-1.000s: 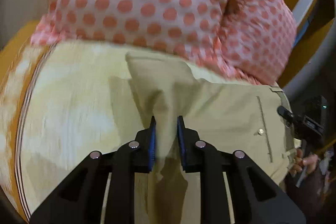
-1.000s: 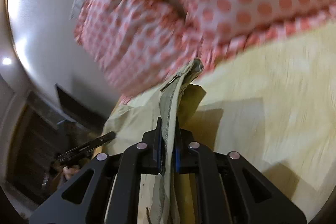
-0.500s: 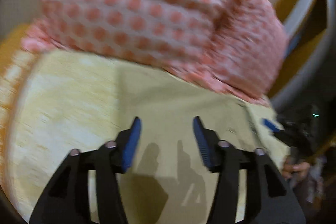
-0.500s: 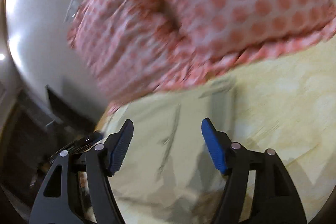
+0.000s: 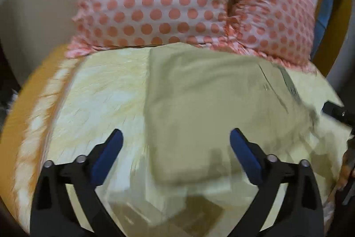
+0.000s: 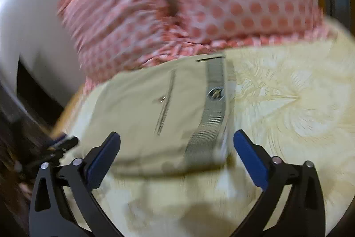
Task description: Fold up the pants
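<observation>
The khaki pants lie folded in a flat rectangle on the pale yellow bedspread. In the right wrist view the pants show a grey waistband with a metal button along their right edge. My left gripper is wide open and empty, just in front of the near edge of the pants. My right gripper is wide open and empty, in front of the waistband end. The other gripper's tip shows at the right edge of the left wrist view.
A pink pillow with coral dots lies right behind the pants, also in the right wrist view. The bedspread extends to the right. An orange border marks the bed's left edge. A white wall stands behind.
Both grippers held the pants pinched and lifted one second ago. Both have let go and opened wide, then drawn back. The pants now lie flat and folded.
</observation>
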`<state>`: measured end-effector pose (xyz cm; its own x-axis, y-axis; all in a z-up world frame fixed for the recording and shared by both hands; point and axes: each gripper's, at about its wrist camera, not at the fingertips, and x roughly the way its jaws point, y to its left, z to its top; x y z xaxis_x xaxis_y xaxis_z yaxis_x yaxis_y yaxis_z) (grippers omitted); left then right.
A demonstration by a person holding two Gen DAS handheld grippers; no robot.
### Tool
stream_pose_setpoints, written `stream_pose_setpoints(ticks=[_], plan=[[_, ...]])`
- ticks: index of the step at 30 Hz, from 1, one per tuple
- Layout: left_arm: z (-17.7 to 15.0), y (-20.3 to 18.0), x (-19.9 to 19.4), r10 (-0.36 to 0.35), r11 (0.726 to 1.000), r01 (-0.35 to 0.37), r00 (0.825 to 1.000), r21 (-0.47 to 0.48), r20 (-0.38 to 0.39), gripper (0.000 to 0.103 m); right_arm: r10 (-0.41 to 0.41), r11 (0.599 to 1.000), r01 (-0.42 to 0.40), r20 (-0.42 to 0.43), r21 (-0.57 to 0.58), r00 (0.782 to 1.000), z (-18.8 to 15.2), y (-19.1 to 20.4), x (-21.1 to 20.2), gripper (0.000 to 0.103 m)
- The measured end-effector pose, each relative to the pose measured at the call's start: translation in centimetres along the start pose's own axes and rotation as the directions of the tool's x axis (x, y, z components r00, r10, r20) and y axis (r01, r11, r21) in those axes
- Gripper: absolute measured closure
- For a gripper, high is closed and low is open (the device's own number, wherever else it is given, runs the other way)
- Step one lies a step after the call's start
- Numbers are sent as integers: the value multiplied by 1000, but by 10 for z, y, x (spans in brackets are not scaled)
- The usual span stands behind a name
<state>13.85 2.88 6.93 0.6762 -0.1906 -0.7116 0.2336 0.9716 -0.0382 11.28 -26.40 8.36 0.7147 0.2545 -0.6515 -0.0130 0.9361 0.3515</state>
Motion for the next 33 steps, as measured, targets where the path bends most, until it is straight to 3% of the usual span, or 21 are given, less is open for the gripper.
stream_pose_setpoints(ticks=[5, 8, 14, 17, 22, 33], plan=[[-64, -20, -25, 82, 996, -81, 996, 38, -26, 2, -117, 968, 123, 41, -220, 992, -69, 52, -9, 1], [-80, -30, -21, 166, 985, -163, 985, 60, -38, 2, -123, 968, 124, 16, -220, 992, -89, 61, -1, 1], [-92, -17, -22, 108, 994, -109, 993, -10, -43, 2, -180, 965, 176, -3, -195, 984, -106, 60, 5, 1], [-100, -16, -25, 100, 995, -100, 995, -21, -6, 2, -235, 945, 240, 49, -222, 971, -120, 64, 2, 1], [-106, -18, -28, 106, 994, -104, 994, -34, 40, 2, -241, 946, 259, 112, -195, 964, -127, 64, 0, 1], [-106, -16, -28, 104, 994, -103, 993, -32, 48, 2, -254, 945, 273, 123, -181, 959, -128, 64, 0, 1]])
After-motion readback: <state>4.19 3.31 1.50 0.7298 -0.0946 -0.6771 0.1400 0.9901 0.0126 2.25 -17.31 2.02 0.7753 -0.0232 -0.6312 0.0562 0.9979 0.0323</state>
